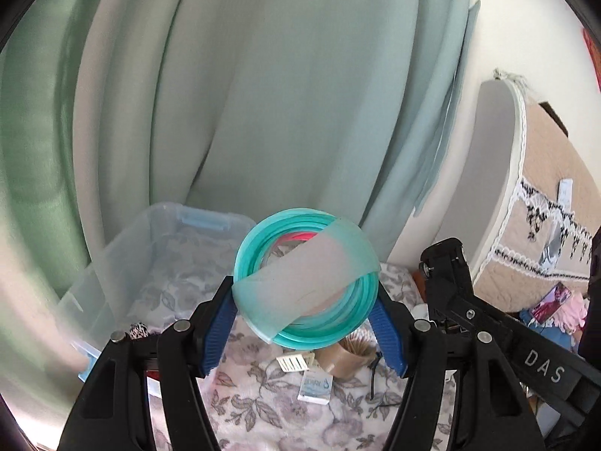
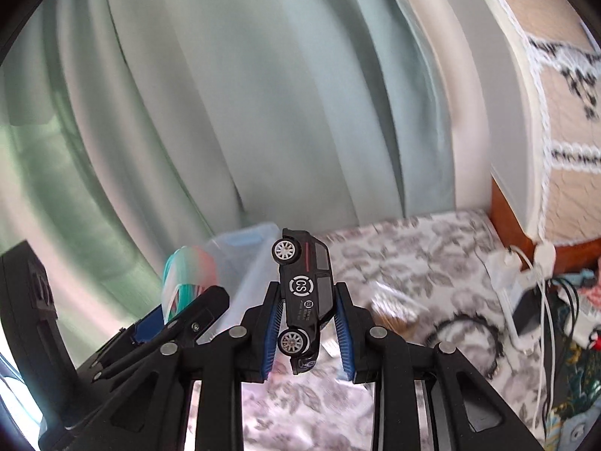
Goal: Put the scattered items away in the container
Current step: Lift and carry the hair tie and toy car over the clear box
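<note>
My left gripper [image 1: 305,314] is shut on a teal coil of tubing [image 1: 306,278] wrapped with a cloudy band, and holds it in the air, right of and nearer than the clear plastic bin [image 1: 124,263]. My right gripper [image 2: 308,310] is shut on a black toy car [image 2: 305,297], held on end above the flowered cloth. The bin [image 2: 244,263] shows blurred behind the car. The left gripper with the coil [image 2: 184,282] shows at the lower left of the right wrist view. The right gripper [image 1: 469,300] shows at the right of the left wrist view.
On the flowered cloth [image 1: 263,394] lie a brown tape roll [image 1: 349,353], a small white box [image 1: 314,387], a white ribbed piece [image 1: 295,361] and a black spiky ring [image 2: 469,338]. A white charger with cables [image 2: 522,278] lies right. Green curtains [image 1: 263,94] hang behind.
</note>
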Action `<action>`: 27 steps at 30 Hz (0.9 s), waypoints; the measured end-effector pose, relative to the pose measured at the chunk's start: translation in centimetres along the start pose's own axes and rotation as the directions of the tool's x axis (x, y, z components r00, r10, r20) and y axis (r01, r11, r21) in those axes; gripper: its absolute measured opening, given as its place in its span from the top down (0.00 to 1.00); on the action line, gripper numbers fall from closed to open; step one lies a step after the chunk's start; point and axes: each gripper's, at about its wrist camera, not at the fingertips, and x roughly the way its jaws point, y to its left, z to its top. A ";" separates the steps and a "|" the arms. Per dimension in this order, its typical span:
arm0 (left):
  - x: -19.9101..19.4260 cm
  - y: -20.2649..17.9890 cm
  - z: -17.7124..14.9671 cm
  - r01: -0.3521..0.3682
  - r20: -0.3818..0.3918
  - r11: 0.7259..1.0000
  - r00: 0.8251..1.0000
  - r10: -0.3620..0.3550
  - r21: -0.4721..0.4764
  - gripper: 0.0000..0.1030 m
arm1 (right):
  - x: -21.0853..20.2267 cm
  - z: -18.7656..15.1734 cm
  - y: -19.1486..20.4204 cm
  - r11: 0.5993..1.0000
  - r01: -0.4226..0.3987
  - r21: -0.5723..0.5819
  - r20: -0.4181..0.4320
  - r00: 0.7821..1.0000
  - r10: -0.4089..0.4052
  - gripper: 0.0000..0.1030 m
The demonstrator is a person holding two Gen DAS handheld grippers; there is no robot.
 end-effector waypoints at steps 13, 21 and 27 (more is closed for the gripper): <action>-2.8 6.4 3.7 -0.096 0.101 0.987 0.989 0.110 -0.133 0.34 | 0.2 2.8 7.6 0.987 -0.103 -0.126 0.061 0.992 0.111 0.71; -2.2 9.9 3.8 -0.125 0.095 0.972 0.985 0.146 -0.199 0.33 | 2.2 2.7 11.6 0.971 -0.133 -0.198 0.028 0.990 0.142 0.71; -1.4 12.4 3.6 -0.131 0.076 0.962 0.985 0.153 -0.241 0.33 | 4.2 2.3 14.0 0.960 -0.145 -0.239 -0.015 0.989 0.145 0.71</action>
